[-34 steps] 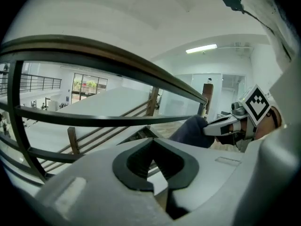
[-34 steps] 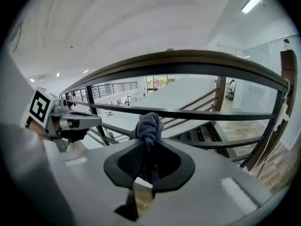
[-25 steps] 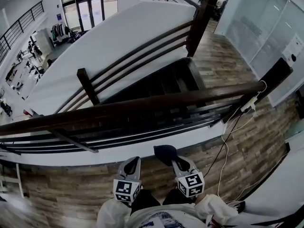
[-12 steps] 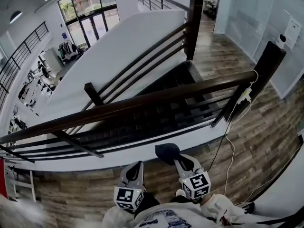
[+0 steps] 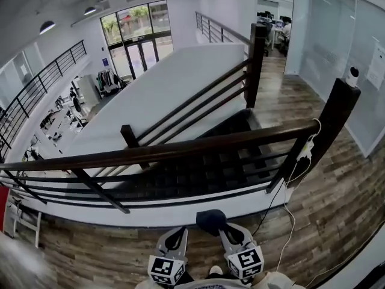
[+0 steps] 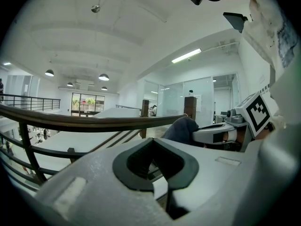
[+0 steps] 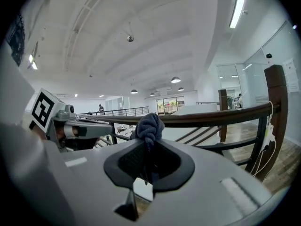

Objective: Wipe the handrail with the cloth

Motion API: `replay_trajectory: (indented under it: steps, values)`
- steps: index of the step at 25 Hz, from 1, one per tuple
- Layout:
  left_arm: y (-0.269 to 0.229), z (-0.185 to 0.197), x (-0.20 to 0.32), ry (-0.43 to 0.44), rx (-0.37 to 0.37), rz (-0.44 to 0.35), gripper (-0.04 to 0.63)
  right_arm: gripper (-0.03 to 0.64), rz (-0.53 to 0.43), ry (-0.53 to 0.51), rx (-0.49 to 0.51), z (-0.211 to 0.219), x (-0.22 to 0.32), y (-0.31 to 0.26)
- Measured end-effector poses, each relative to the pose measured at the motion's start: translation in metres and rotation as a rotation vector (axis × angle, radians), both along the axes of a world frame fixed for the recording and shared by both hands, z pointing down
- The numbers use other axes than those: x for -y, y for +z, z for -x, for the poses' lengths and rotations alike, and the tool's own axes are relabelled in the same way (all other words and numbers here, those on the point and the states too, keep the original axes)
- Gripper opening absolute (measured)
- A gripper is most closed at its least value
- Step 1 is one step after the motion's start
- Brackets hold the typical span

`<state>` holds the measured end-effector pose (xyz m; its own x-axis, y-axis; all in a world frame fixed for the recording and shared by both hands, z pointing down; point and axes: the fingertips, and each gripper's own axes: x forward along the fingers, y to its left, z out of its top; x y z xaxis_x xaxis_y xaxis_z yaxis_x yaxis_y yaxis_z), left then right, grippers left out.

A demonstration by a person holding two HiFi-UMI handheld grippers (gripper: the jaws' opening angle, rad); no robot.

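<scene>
Head view: the right gripper (image 5: 224,232) carries a dark cloth (image 5: 210,220) bunched at its tip, with the left gripper (image 5: 174,238) just beside it. The handrail (image 5: 180,150) runs across ahead of both, not touching either.

Left gripper view — jaws together, nothing between them, the handrail ahead.

Right gripper view — jaws clamped on the cloth, which sticks up from them in front of the handrail.

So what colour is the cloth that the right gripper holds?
Dark blue-grey, plain, no pattern: the cloth shows best in the right gripper view.
</scene>
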<state>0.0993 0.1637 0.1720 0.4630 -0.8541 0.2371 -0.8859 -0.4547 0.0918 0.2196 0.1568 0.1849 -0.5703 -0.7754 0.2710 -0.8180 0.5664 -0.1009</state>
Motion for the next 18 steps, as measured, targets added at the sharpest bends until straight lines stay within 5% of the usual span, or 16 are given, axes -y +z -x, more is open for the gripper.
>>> replay_trajectory:
  steps: [7,18]
  values:
    - [-0.029,-0.003,-0.007,0.005,0.005,-0.036,0.0,0.04,-0.045,-0.01,-0.009,-0.011,0.003,-0.03]
    - [-0.047,0.024,-0.004,0.006,-0.003,-0.087,0.0,0.04,-0.101,-0.012,-0.006,0.03,0.006,-0.054]
